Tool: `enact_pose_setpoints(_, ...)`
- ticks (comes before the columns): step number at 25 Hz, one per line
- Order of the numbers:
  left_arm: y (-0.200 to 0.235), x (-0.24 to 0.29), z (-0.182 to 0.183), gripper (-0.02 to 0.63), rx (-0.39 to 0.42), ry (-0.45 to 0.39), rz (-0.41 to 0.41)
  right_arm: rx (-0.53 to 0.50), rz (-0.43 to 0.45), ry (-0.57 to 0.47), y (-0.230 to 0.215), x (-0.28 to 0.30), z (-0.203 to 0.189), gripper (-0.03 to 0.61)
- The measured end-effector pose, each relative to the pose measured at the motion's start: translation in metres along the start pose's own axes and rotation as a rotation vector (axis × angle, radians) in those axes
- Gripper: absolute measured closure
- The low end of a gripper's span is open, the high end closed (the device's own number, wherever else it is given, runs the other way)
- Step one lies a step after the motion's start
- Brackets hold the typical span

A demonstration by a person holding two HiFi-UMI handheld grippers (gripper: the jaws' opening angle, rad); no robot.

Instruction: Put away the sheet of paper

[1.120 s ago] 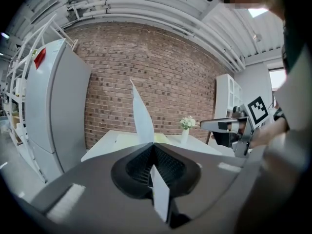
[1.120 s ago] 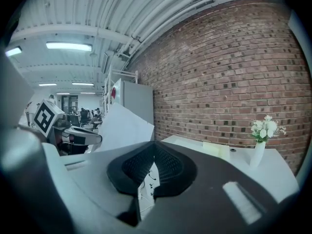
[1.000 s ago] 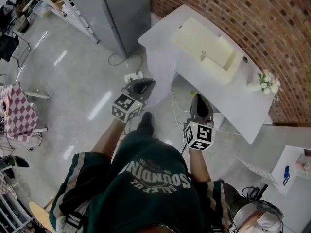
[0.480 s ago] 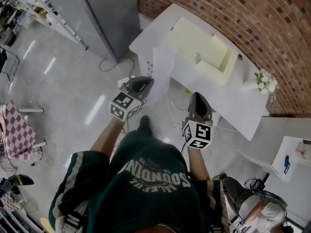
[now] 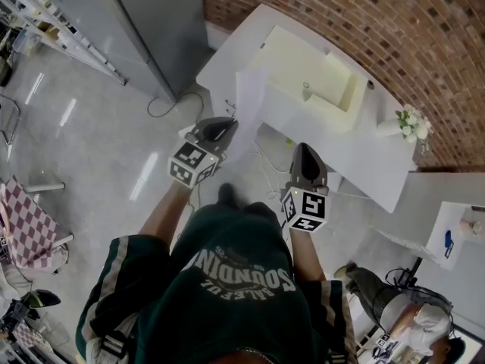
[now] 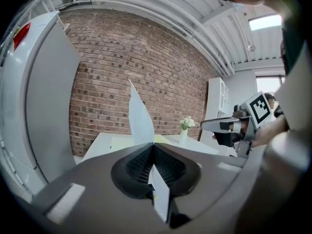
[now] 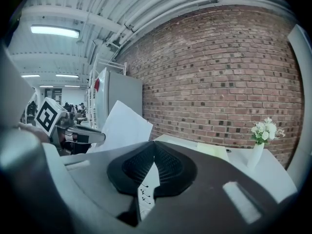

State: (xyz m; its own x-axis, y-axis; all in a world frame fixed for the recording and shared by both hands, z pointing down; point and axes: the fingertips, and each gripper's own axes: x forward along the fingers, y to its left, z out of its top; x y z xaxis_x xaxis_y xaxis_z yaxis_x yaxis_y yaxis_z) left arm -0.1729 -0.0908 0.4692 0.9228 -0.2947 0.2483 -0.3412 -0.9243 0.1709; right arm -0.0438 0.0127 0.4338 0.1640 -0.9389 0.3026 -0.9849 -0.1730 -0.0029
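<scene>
A white sheet of paper (image 5: 248, 105) stands on edge, pinched at its lower end by my left gripper (image 5: 229, 123), which is shut on it. Its top reaches over the near edge of the white table (image 5: 379, 165). In the left gripper view the paper (image 6: 140, 121) rises from between the closed jaws of the left gripper (image 6: 153, 144). My right gripper (image 5: 305, 147) hangs to the right, short of the table, shut with nothing in it. The right gripper view shows the paper (image 7: 122, 128) at left, beyond the right gripper's (image 7: 155, 143) closed jaws.
A pale yellow tray (image 5: 303, 67) and a vase of white flowers (image 5: 409, 123) are on the table by the brick wall. A grey cabinet (image 5: 151, 21) stands at left, cables (image 5: 170, 97) lie on the floor. A person (image 5: 409, 309) is at lower right.
Both grippers and the paper have come closer to the table; the sheet's top now overlaps the table's near edge. Both grips are unchanged.
</scene>
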Motion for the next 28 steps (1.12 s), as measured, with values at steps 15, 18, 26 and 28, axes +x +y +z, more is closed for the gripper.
enact_pose_setpoints(15, 0.009, 0.031, -0.002, 0.603, -0.004, 0.023, -0.037, 0.039, -0.074, 0.011, -0.032, 0.01, -0.007, 0.58)
enact_pose_setpoints(18, 0.009, 0.046, 0.001, 0.603, 0.005, 0.03, -0.049, 0.05, -0.08, 0.003, -0.042, 0.019, -0.005, 0.58)
enact_pose_setpoints(26, 0.019, 0.113, 0.02, 0.603, 0.026, 0.046, -0.073, 0.076, -0.089, 0.0, -0.091, 0.062, 0.004, 0.58)
enact_pose_setpoints(28, 0.023, 0.131, 0.027, 0.603, 0.031, 0.049, -0.073, 0.079, -0.088, -0.004, -0.106, 0.075, 0.009, 0.58)
